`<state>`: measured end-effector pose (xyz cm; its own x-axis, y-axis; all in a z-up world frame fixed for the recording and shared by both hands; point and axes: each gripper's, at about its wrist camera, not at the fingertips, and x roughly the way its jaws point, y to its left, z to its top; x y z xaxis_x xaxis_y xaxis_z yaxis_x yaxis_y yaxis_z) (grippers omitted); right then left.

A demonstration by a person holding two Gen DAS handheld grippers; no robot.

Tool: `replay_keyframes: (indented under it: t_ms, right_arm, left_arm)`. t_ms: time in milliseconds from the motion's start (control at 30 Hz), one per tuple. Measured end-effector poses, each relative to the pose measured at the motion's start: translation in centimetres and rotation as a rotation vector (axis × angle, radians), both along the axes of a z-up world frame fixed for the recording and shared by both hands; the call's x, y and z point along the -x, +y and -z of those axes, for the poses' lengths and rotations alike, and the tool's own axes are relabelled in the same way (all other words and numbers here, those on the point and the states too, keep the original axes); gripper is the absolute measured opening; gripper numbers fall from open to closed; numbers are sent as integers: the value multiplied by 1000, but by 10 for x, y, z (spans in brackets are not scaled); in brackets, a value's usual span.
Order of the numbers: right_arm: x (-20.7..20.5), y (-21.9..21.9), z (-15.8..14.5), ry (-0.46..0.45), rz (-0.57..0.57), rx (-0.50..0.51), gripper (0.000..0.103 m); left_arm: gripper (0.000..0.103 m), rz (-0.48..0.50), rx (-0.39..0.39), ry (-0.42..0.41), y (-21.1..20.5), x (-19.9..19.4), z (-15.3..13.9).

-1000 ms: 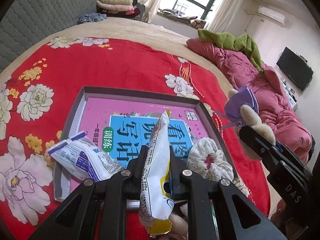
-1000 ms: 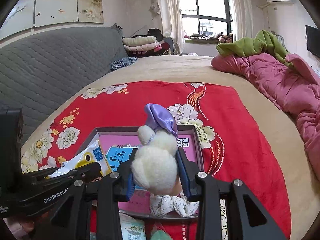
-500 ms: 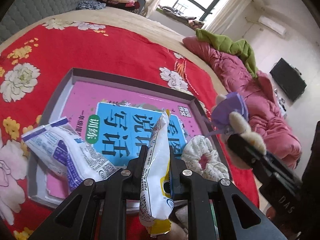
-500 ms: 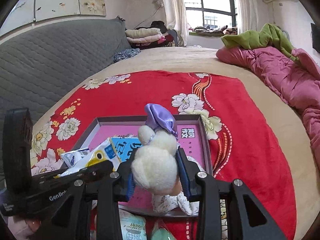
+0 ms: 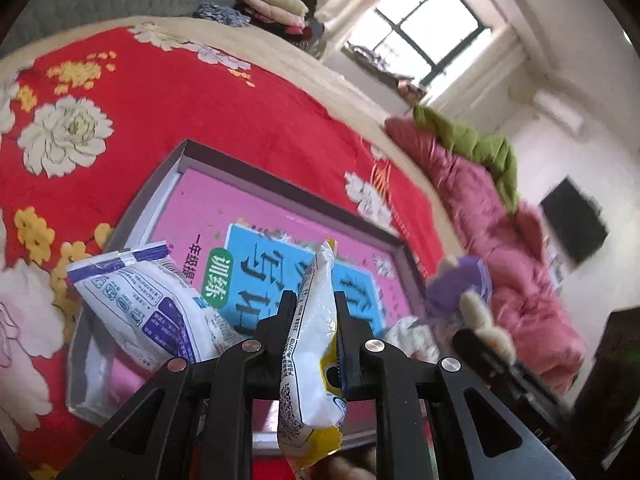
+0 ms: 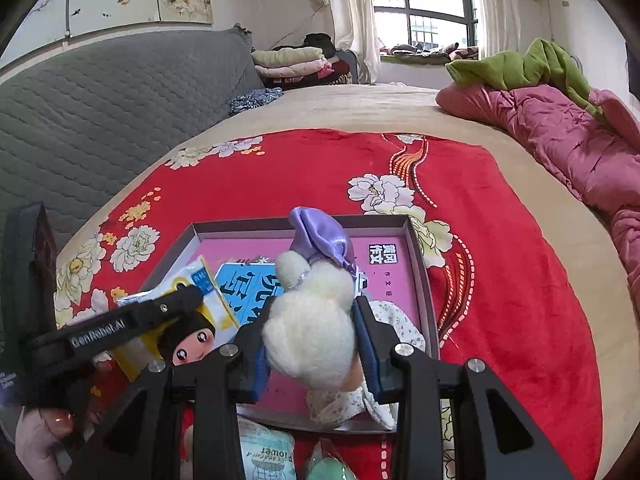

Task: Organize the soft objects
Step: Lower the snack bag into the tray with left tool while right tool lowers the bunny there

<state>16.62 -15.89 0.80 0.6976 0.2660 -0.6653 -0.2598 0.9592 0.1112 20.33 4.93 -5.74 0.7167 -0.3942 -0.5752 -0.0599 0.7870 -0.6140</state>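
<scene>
My left gripper [image 5: 314, 312] is shut on a yellow and white snack packet [image 5: 312, 344] and holds it upright above the near edge of the grey tray [image 5: 280, 192]. My right gripper [image 6: 310, 320] is shut on a cream plush toy [image 6: 312, 328] with a purple satin bow [image 6: 320, 240], held above the tray [image 6: 420, 264]. The tray holds a pink and blue book [image 5: 248, 248], a white and blue packet [image 5: 148, 312] at its left and a floral scrunchie [image 6: 400, 328] at its near right. The left gripper [image 6: 132, 320] with the packet shows at the left of the right wrist view.
The tray lies on a red flowered blanket [image 6: 280, 168] on a beige bed. A pink quilt [image 6: 560, 128] with a green cloth lies at the right. A tissue pack [image 6: 268, 456] and a green soft item [image 6: 332, 468] lie before the tray. A grey headboard [image 6: 100, 92] stands left.
The left gripper has tilted and swung, the tray now appearing rotated in its view. The right gripper with the plush has drawn slightly nearer the tray. Both grips are unchanged.
</scene>
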Motion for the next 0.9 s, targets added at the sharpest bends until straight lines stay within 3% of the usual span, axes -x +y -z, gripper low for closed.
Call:
replay_keyframes:
  t_ms: [133,500,900]
  right_arm:
    - [-2,1,2,7,1,-7,37]
    - [-5,10,27,90,-50,27,37]
    - [-7,13,43,119,-54,58,37]
  left_arm:
    - [17,1,66,1,1,-5,7]
    - [17,-7,41,-6,1,-16,4]
    - [19,27,-87,37,-7,-17,6]
